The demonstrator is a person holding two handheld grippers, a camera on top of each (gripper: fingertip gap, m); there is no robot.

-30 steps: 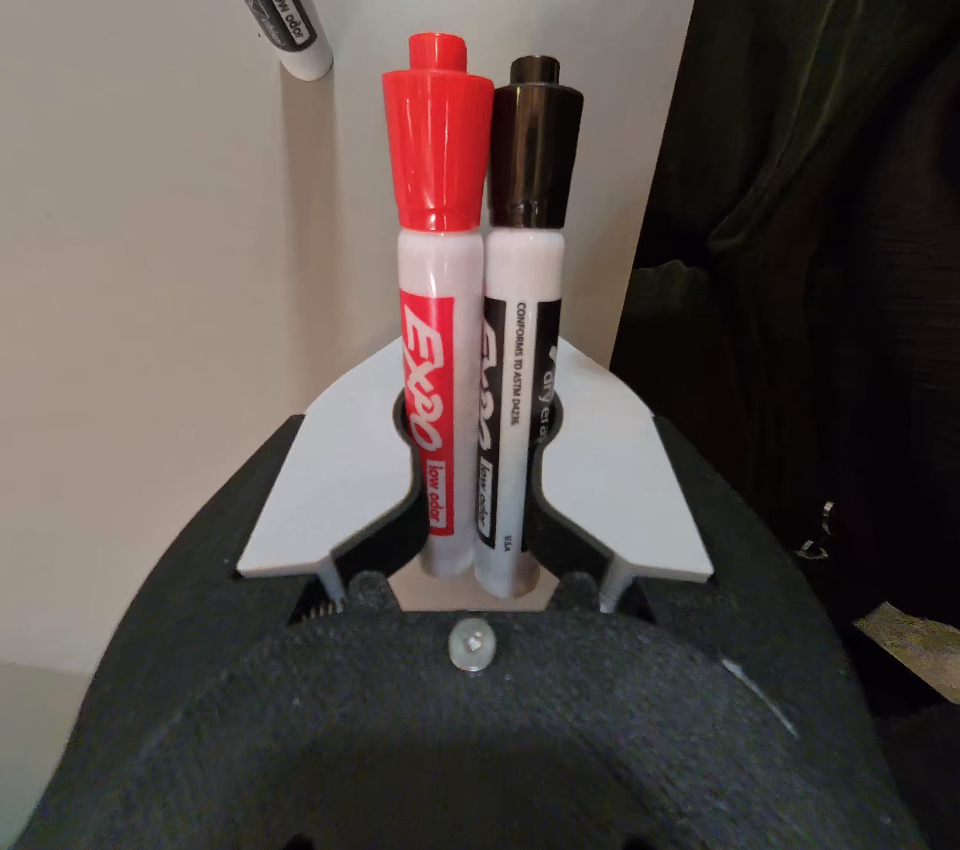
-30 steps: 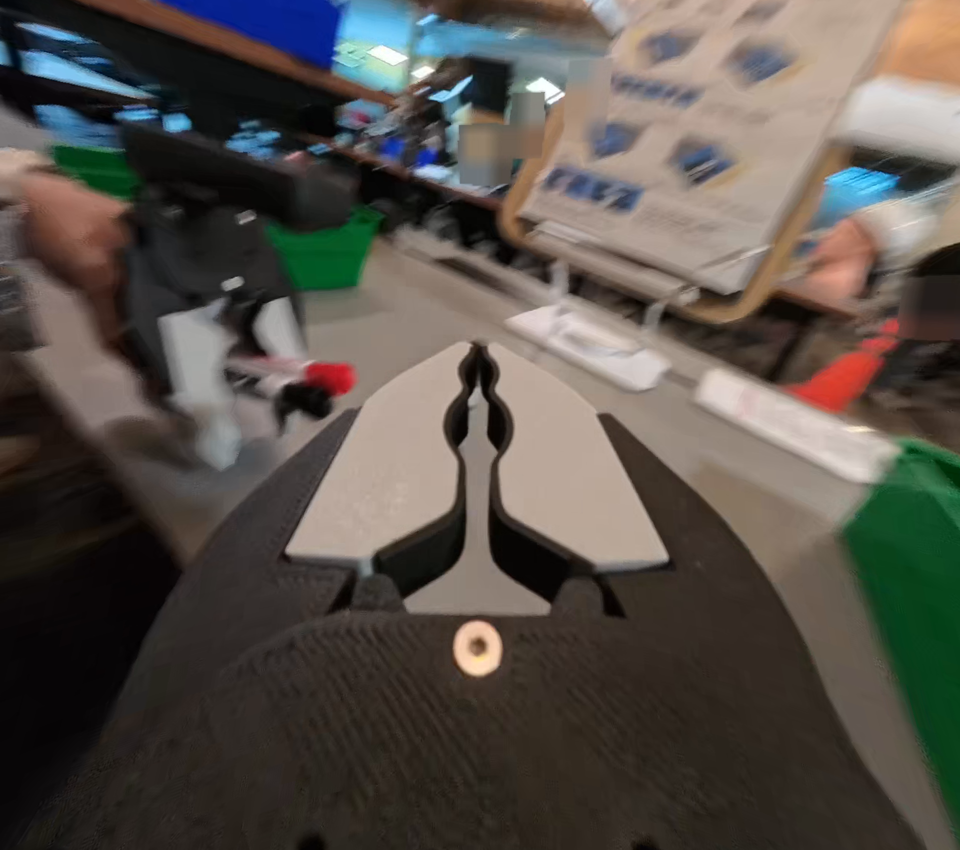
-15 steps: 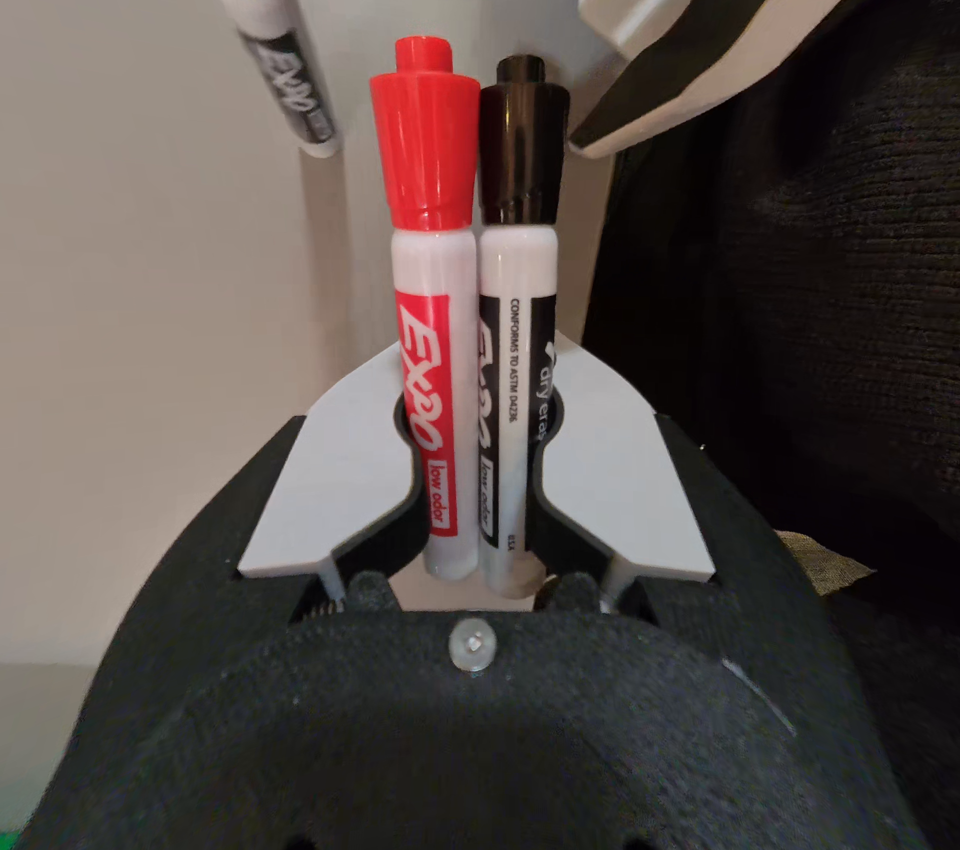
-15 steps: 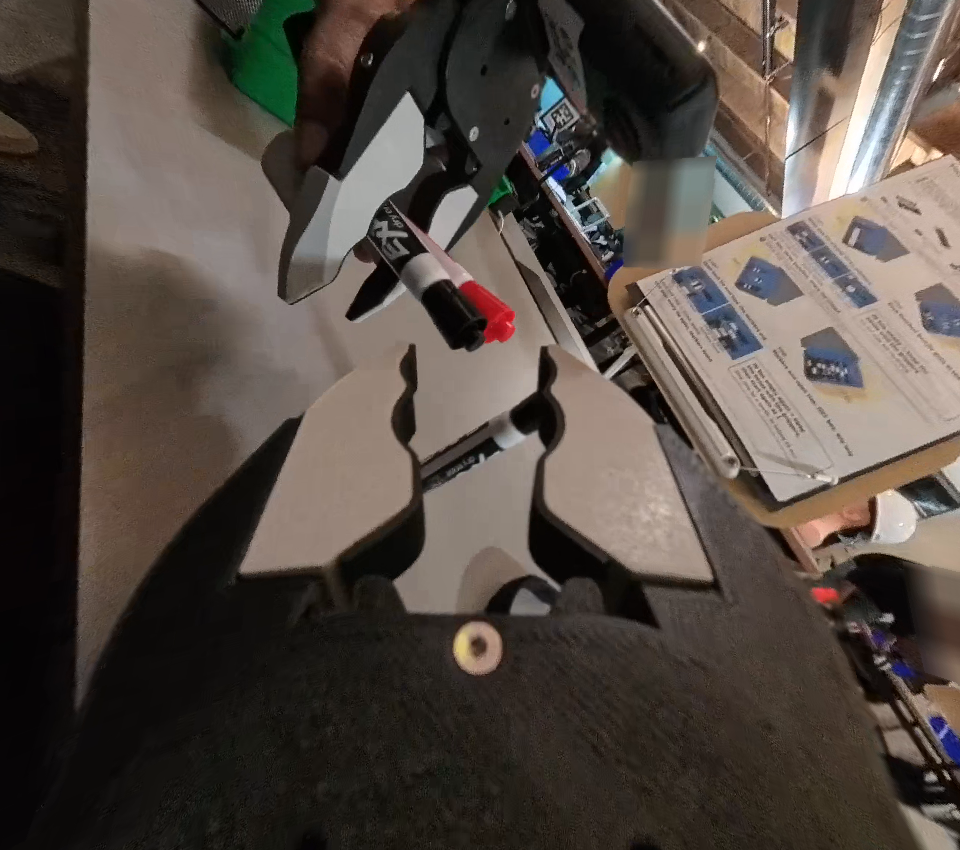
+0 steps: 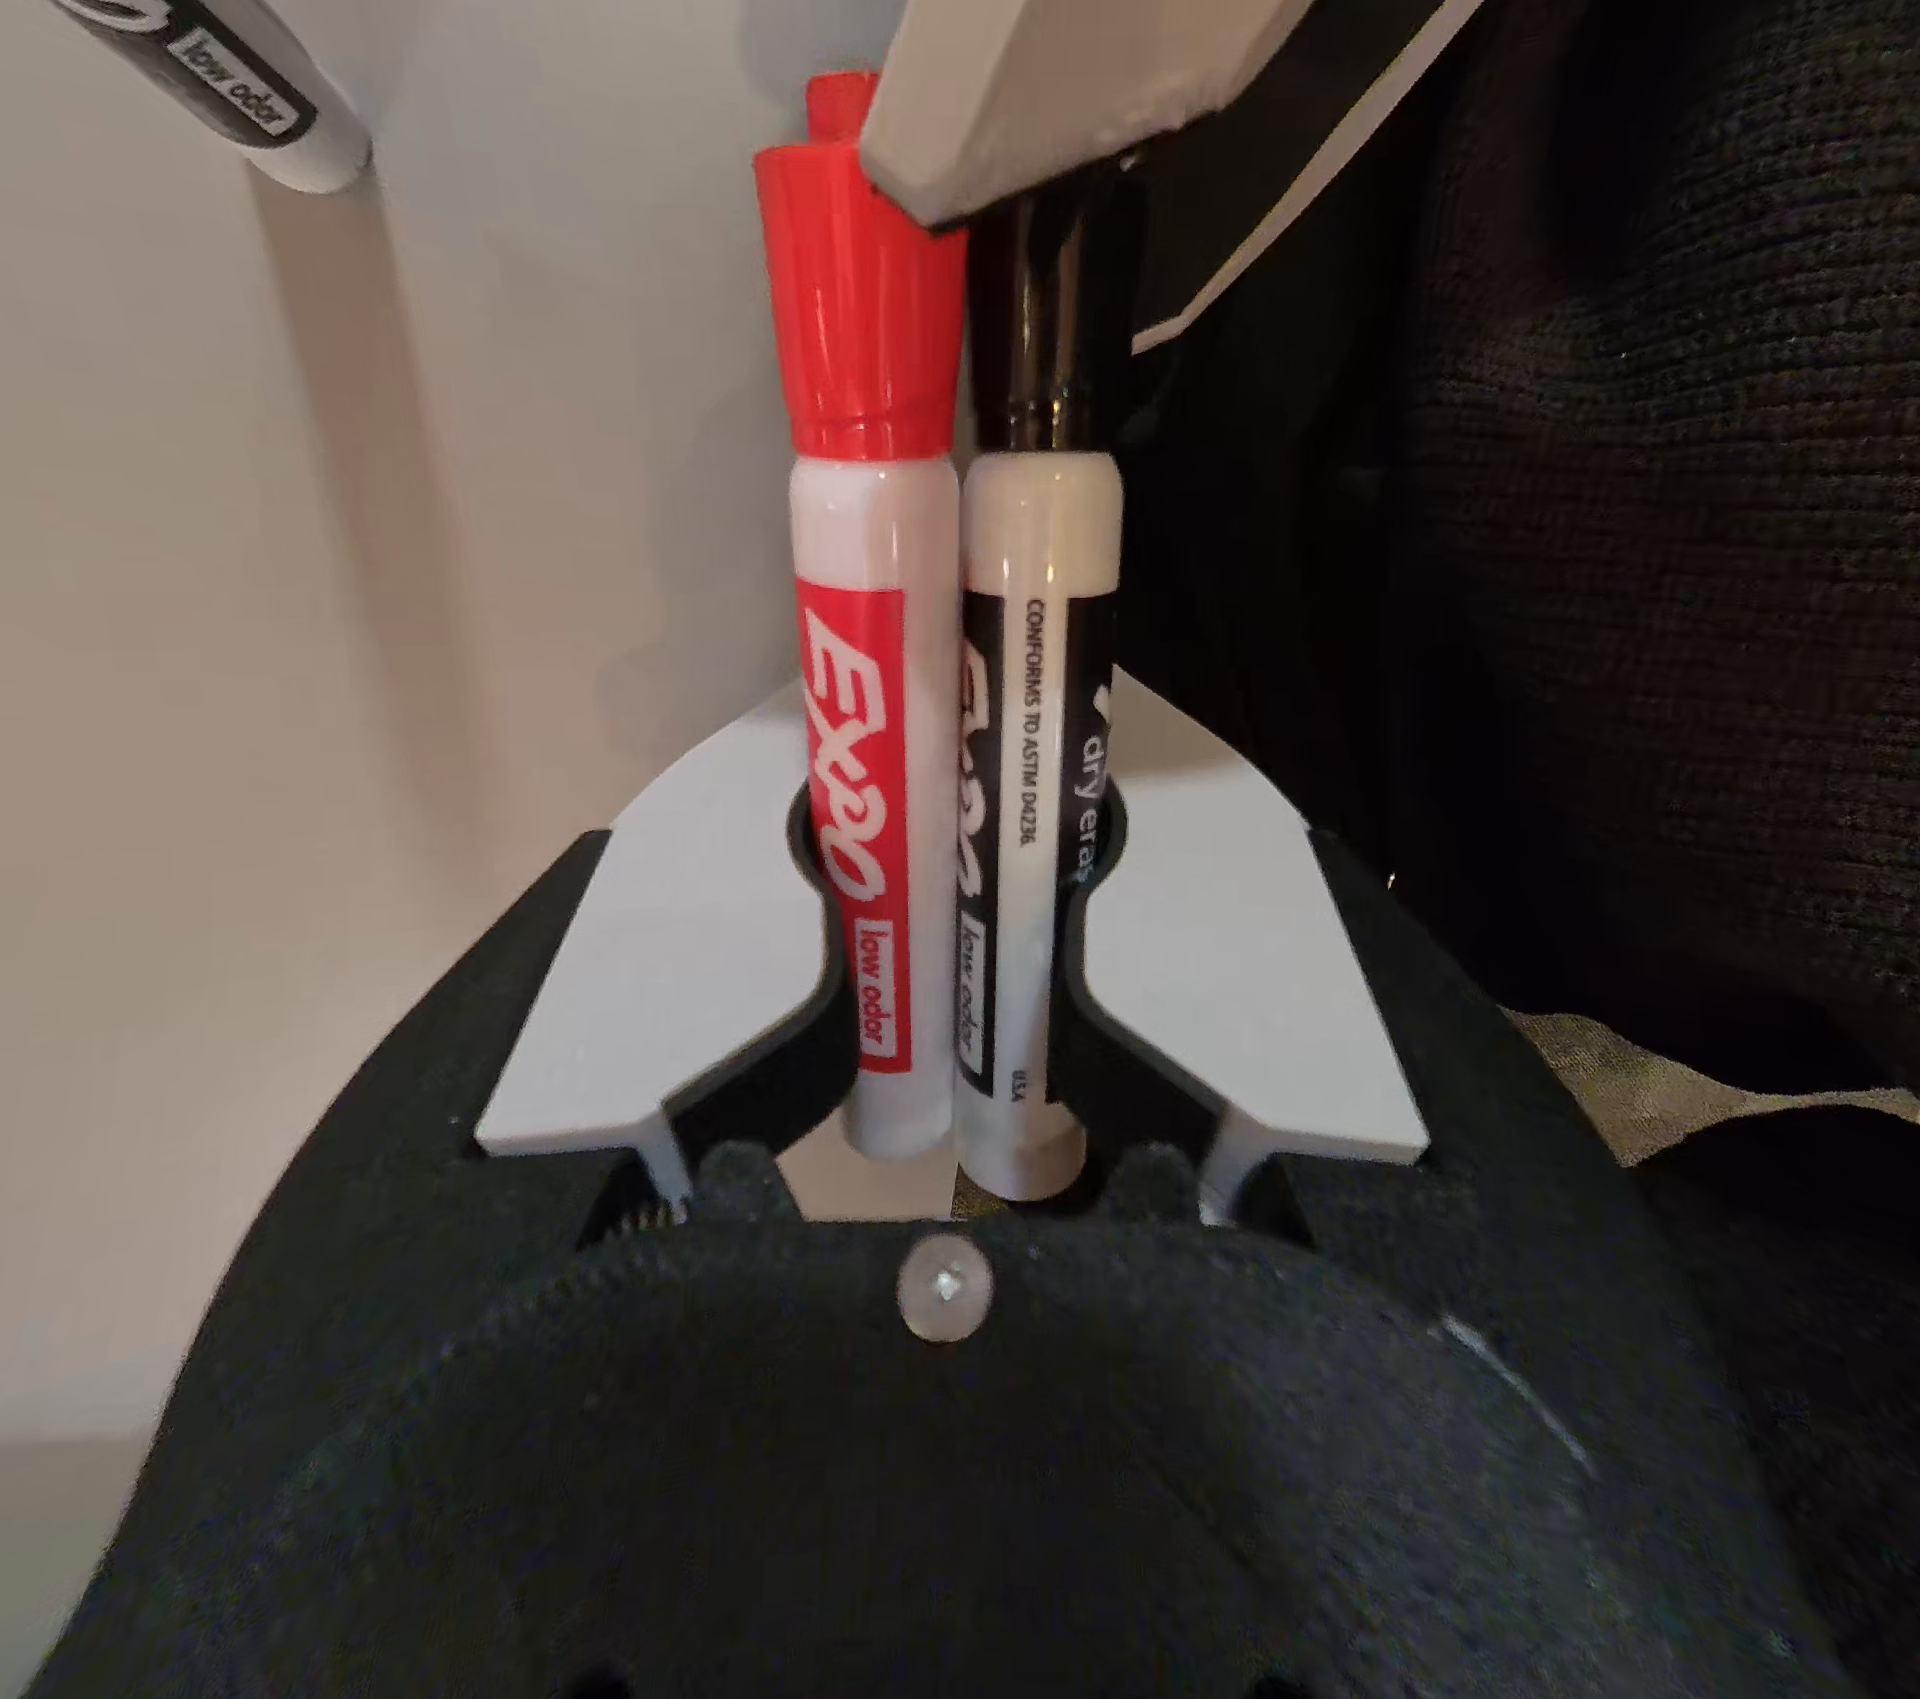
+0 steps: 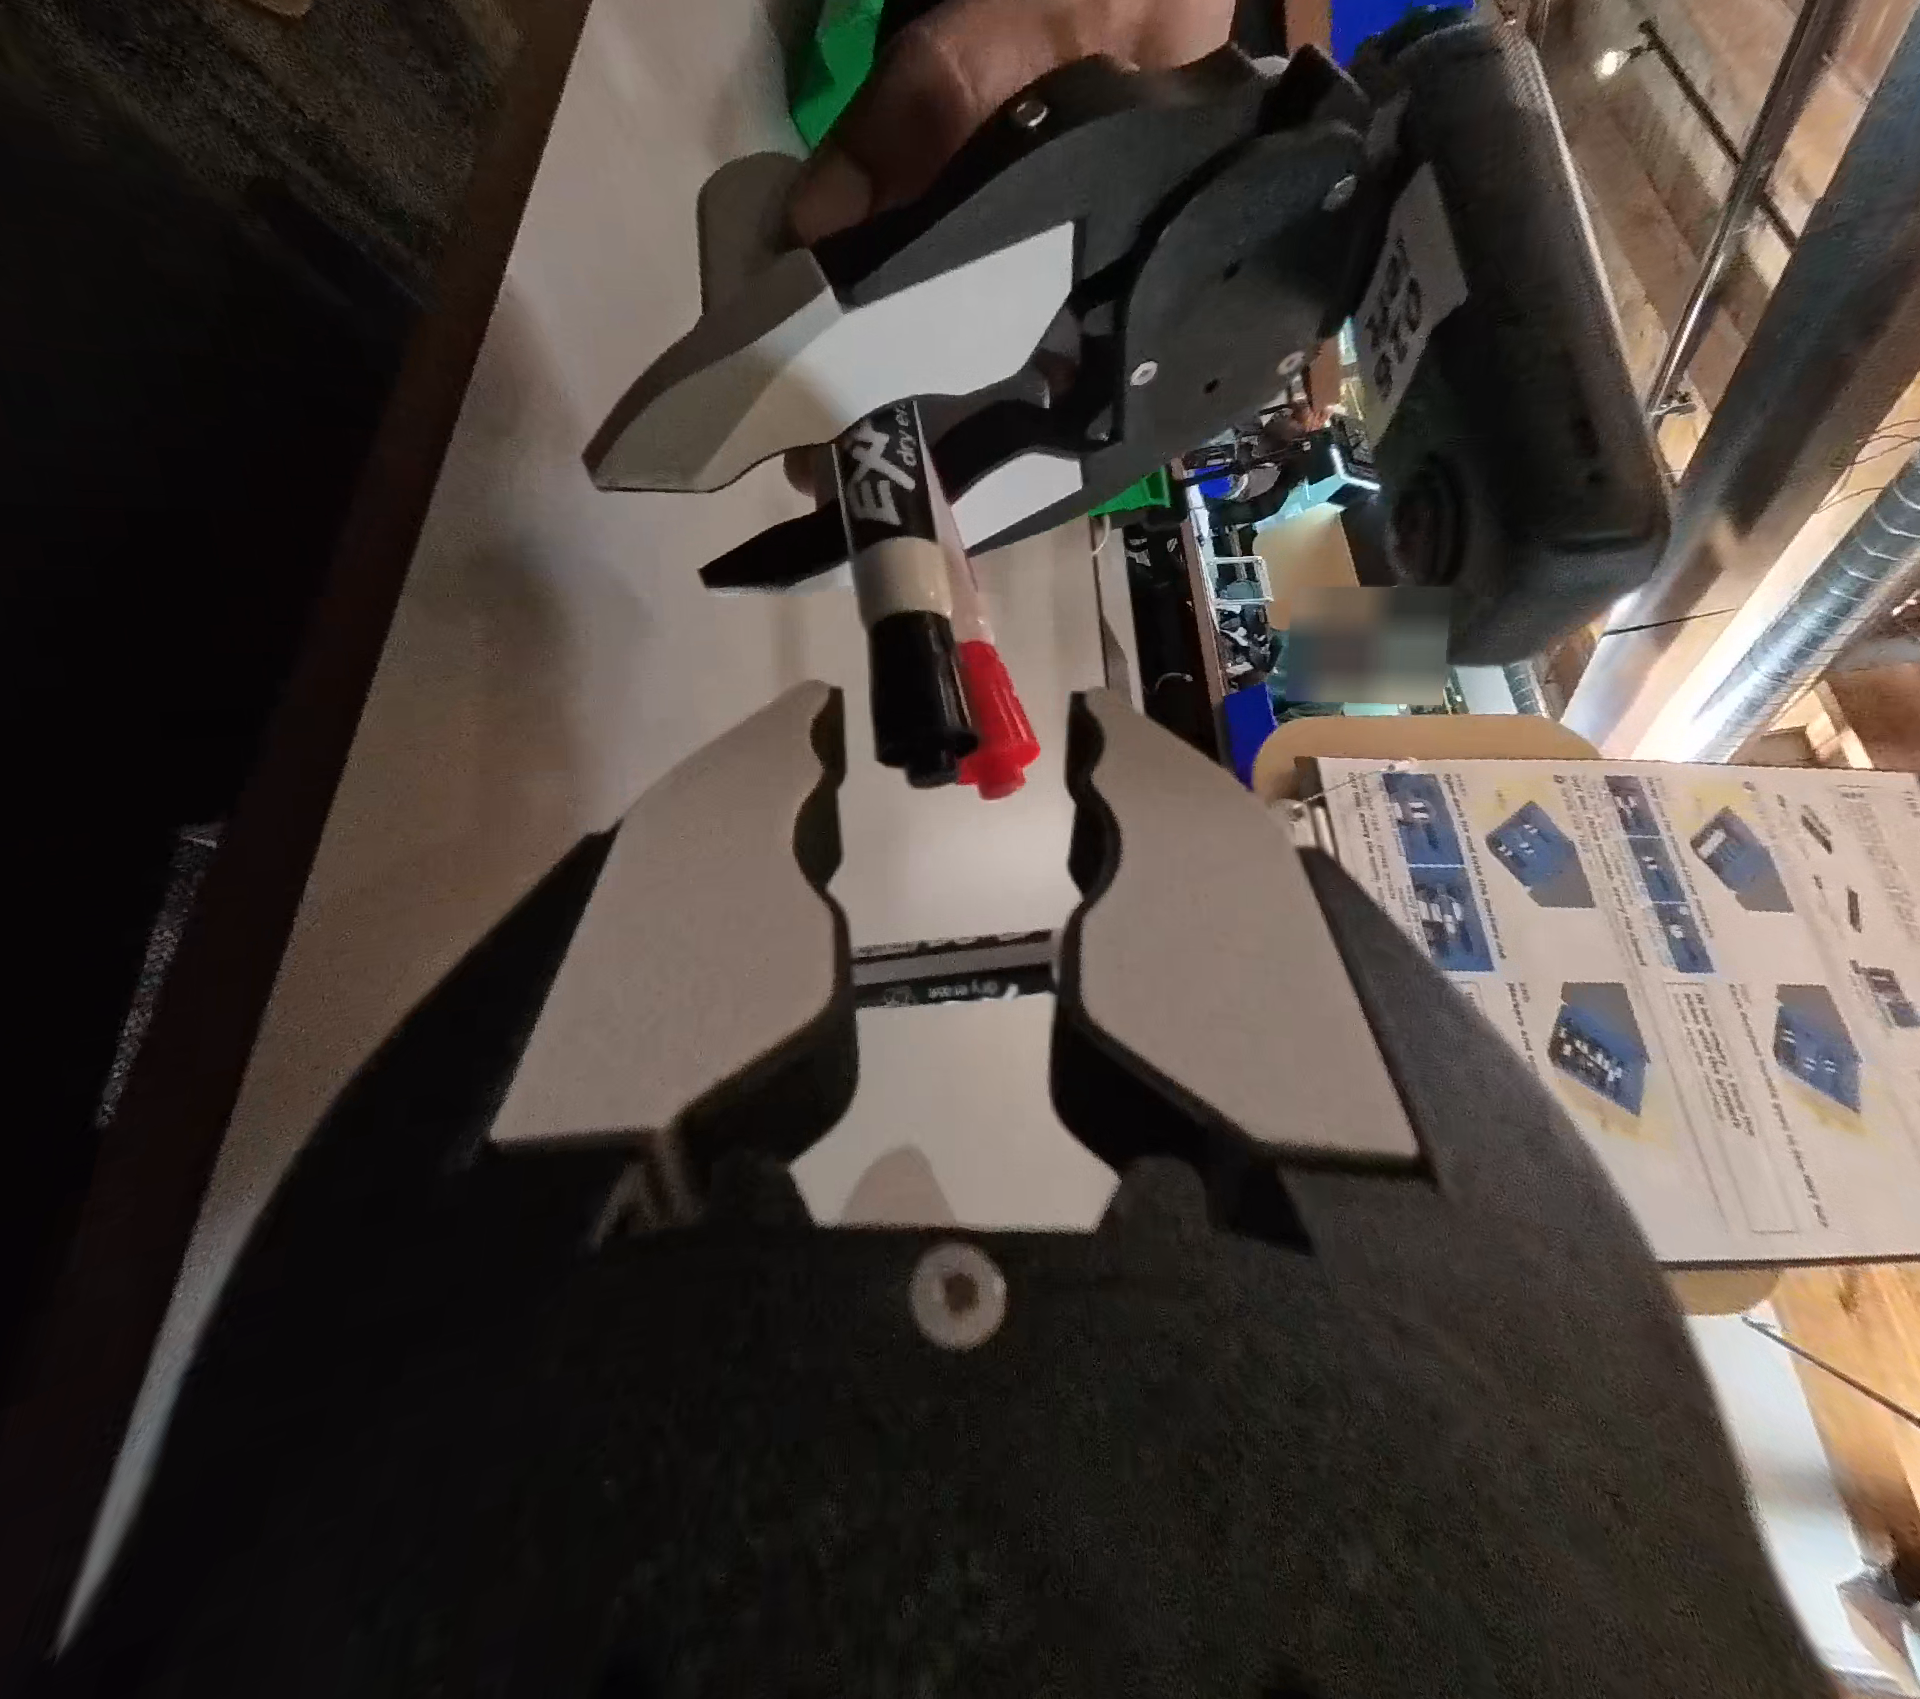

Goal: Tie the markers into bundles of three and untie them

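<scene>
the left gripper (image 5: 954, 828) fingers pinch a red marker (image 5: 868, 610) and a black marker (image 5: 1034, 662) side by side, caps pointing forward. the right gripper (image 6: 951, 802) fingers are spread, their tips flanking those caps. a third marker (image 6: 951, 974) lies on the white table (image 6: 623, 454) beneath.

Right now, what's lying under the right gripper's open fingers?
A black marker lies crosswise on the white table under the right gripper; the fingers cover both its ends.

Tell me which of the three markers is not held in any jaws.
The second black marker, lying loose on the white table. The red marker and the other black marker are clamped side by side in the left gripper.
</scene>
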